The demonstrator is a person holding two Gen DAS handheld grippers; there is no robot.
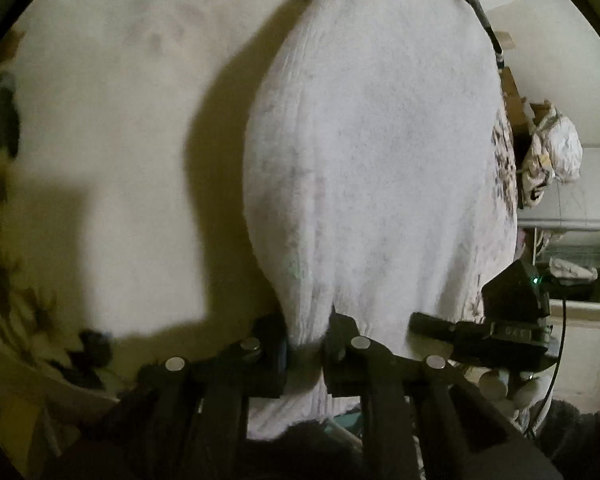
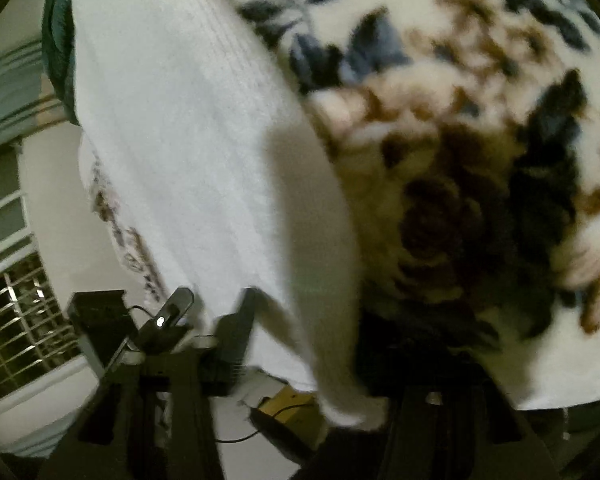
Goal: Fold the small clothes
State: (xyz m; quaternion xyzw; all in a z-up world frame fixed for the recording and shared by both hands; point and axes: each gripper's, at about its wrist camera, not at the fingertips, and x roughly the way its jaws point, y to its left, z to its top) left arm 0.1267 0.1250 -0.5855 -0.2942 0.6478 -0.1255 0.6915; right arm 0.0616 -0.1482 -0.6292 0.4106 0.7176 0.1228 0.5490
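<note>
A small white ribbed garment [image 1: 372, 152] hangs stretched between my two grippers, above a cream floral blanket [image 1: 112, 152]. My left gripper [image 1: 306, 344] is shut on one bunched edge of it. The cloth runs away from the fingers to the far top. In the right wrist view the same white garment [image 2: 188, 152] fills the left middle, and my right gripper [image 2: 300, 344] is shut on its near edge. The right gripper's body also shows in the left wrist view [image 1: 512, 320], at the cloth's right side.
The blanket with blue and brown flowers [image 2: 480, 160] lies under the cloth. A white shelf unit with bundled cloth [image 1: 556, 160] stands at the right. A barred window [image 2: 24, 320] and a cardboard box [image 2: 288, 404] sit beyond the bed edge.
</note>
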